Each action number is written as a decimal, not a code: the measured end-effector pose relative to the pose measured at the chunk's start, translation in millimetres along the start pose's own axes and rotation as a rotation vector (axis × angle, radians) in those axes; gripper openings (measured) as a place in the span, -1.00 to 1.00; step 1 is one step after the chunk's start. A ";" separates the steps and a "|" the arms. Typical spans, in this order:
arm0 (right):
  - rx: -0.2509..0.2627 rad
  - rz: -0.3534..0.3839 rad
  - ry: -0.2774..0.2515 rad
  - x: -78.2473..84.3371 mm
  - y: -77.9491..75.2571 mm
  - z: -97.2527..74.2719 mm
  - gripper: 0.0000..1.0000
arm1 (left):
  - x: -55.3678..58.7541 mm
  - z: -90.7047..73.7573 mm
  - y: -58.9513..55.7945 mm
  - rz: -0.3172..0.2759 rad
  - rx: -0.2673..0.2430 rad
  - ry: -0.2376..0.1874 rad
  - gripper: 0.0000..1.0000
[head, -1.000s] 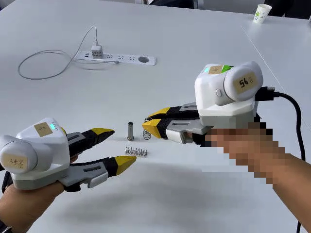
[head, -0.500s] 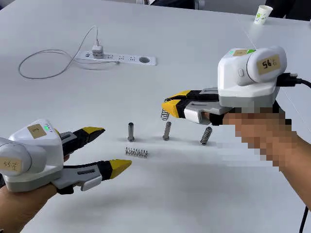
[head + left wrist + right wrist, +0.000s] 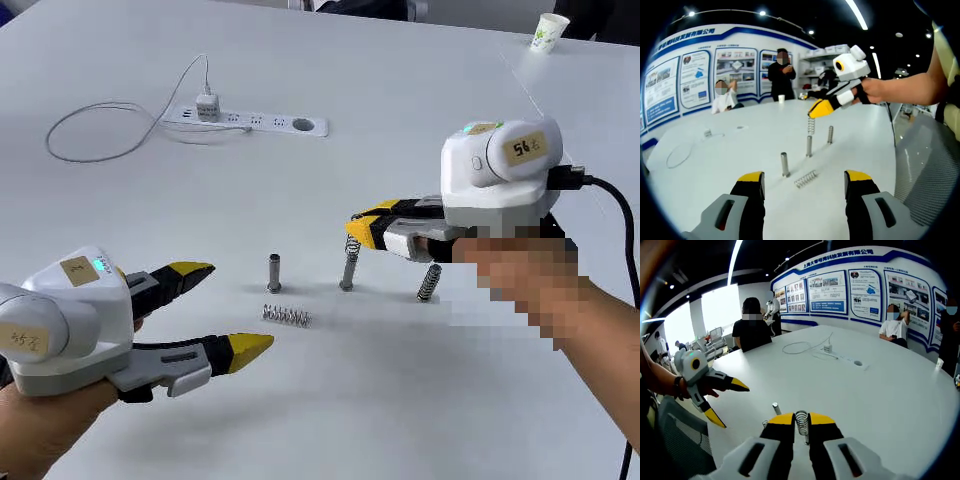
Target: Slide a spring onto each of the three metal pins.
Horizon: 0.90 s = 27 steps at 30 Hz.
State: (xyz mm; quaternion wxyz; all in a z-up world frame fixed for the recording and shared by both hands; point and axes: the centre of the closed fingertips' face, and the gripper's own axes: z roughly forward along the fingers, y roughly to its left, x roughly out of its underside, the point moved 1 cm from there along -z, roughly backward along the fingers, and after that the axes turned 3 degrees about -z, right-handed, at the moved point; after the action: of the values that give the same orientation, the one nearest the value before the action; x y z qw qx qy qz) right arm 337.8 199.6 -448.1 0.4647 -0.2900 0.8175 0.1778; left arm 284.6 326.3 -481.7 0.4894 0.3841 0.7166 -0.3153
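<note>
**Head view:** the right gripper is clamped on a spring. It holds the spring upright, lower end right at the top of the middle pin. The axes are lined up, prob. so the coil can drop straight over the shaft. Can't tell if they touch yet. Behind its tips, under the gripper body, the third pin already wears a spring, so 1 of 3 looks done. The bare pin stands beyond the right gripper's tips, between the two grippers. The left gripper hangs w/ jaws spread, holding nothing. The loose spring lies flat on the counter just ahead of its tips, prob. waiting for the last pin.

**Left gripper view:** the loose spring sits just ahead of the gap between the spread jaws, w/ the bare pin just past it. Looks like a ready line for the next pick.

**Right gripper view:** the jaws pinch the spring across its coils, w/ the top end free. The pin beneath is mostly hidden by the jaws.
</note>
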 end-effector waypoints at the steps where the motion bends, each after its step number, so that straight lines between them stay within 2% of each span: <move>1: 0.001 0.008 0.002 1.7 -0.8 0.9 -0.78 | 0.1 -0.2 0.1 -0.001 -0.001 -0.001 0.32; 12: 0.011 0.030 0.003 8.8 -7.1 7.0 -0.78 | 1.8 -0.2 1.1 -0.001 0.000 0.002 0.30; 27: 0.012 0.057 0.029 34.3 -8.7 22.2 -0.77 | 3.4 1.2 1.7 -0.002 0.004 0.009 0.29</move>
State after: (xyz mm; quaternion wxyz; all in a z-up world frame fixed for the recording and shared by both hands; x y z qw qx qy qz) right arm 344.3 194.7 -489.2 0.4494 -0.2664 0.8331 0.1816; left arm 285.8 327.0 -485.4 0.4852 0.3856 0.7185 -0.3155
